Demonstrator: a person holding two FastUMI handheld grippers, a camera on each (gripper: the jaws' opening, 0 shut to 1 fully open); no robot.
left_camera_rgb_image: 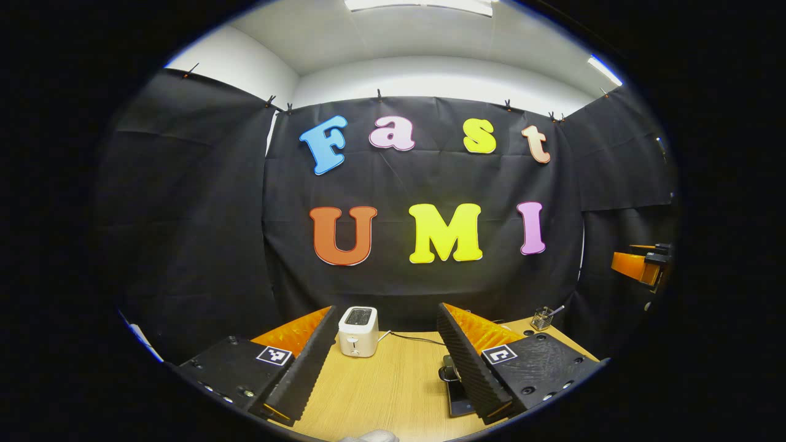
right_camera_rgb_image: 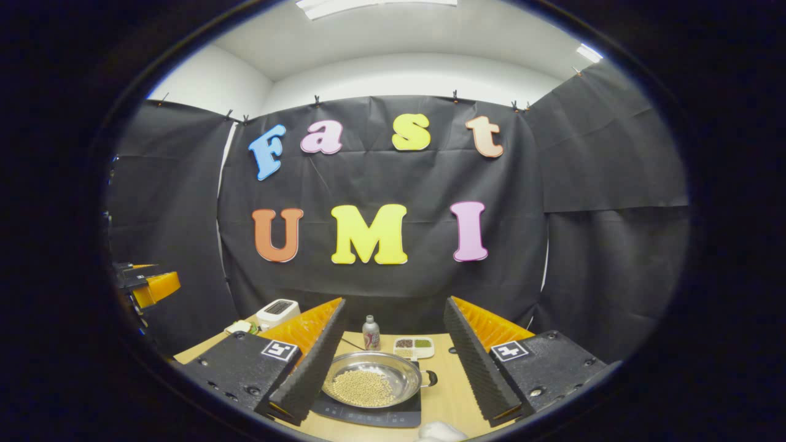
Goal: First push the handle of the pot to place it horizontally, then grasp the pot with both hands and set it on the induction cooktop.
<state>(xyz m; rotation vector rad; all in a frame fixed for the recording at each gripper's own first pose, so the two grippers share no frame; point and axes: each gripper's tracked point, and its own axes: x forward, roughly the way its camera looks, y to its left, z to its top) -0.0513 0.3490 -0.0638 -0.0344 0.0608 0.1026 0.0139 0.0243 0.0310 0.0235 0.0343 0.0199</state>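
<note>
Your pot [right_camera_rgb_image: 368,379] sat on the induction cooktop [right_camera_rgb_image: 374,412] in the right gripper view, at 6 o'clock between your right gripper's fingers, with pale round beans in it. A short dark side handle [right_camera_rgb_image: 431,377] stuck out at 3 o'clock, roughly level. The handle on the other side was hidden behind your finger.

My read: the placement looked done, or you were at the retreat stage. If anything was left, it was confirming that the pot sat centred on the plate.

Right gripper [right_camera_rgb_image: 393,359]: jaws spread wide, holding nothing, raised above the pot and not touching it.
Left gripper [left_camera_rgb_image: 387,359]: jaws also wide apart and empty, over bare table [left_camera_rgb_image: 381,393].

Room and edges:
- In the right gripper view, a small bottle [right_camera_rgb_image: 371,332] and a divided tray of grains [right_camera_rgb_image: 414,347] stood just behind the pot at 12 to 1 o'clock. That was tight, so you shouldn't have pushed forward.
- A white toaster [left_camera_rgb_image: 358,331] sat at 12 o'clock between the left fingers, its cord [left_camera_rgb_image: 414,336] trailing toward 2 o'clock.
- A dark flat device [left_camera_rgb_image: 457,399] lay just beside the left gripper's right-hand finger at 5 o'clock, a snag risk on any sideways sweep.
- A mesh holder [left_camera_rgb_image: 541,318] stood at 2 o'clock near the table's far edge.
- The near table edge was close under both grippers. Open room was straight up and back toward you.
</note>
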